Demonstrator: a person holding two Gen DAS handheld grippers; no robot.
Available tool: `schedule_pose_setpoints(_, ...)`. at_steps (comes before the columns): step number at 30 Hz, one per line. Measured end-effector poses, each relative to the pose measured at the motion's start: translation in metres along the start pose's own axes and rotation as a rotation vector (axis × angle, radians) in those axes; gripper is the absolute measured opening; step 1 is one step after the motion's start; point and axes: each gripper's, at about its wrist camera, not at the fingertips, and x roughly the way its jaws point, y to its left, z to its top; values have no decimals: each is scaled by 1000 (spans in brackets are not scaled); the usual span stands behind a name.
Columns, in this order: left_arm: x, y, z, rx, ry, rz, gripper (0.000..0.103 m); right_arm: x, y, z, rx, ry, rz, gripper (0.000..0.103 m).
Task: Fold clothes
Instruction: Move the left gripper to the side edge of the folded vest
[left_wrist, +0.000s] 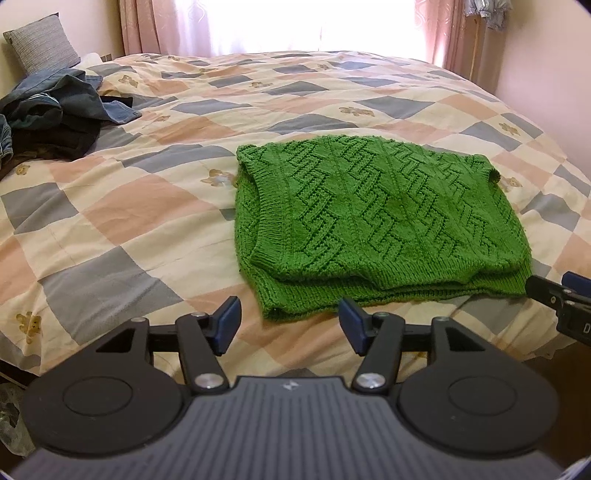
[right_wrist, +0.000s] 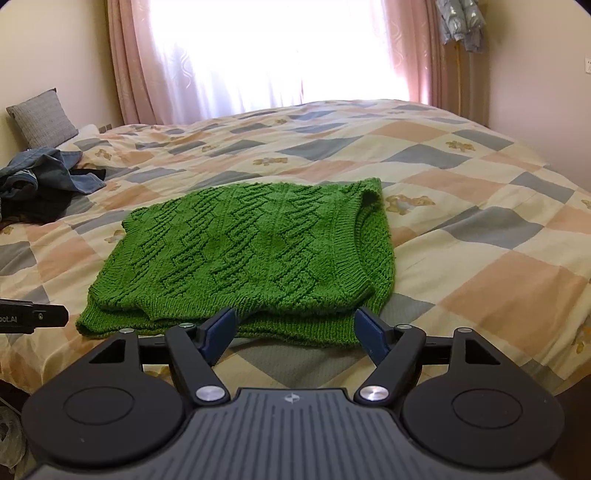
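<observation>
A home bedroom: quilted bed (right_wrist: 461, 229), pillow (right_wrist: 40, 116), pink window curtains (right_wrist: 125, 62), clothes pile (left_wrist: 55, 110).

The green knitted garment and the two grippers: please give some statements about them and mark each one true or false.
1. The green knitted garment lies folded on the checkered quilt. True.
2. The left gripper has its jaws shut on the garment. False: the jaws stand open and hold nothing.
3. The right gripper is open, just short of the garment's near edge. True.
4. The pile of denim clothes lies on top of the green garment. False: it lies apart, far to the left near the grey pillow.
5. The garment hangs from the curtain. False: it rests flat on the bed.
</observation>
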Motion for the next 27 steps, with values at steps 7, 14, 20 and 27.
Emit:
schedule_pose_setpoints(7, 9, -2, 1, 11, 18, 3, 59, 3, -4, -2, 11, 16, -2, 74)
schedule_pose_setpoints(14, 31, 16, 4, -62, 51, -79, 65, 15, -9, -3, 19, 43, -4, 74)
schedule_pose_setpoints(20, 62, 85, 12, -366, 40, -274, 67, 26, -21, -1, 30, 62, -14, 74)
schedule_pose_setpoints(27, 119, 129, 25, -589, 70, -356, 67, 44, -36, 16, 81, 53, -7, 74)
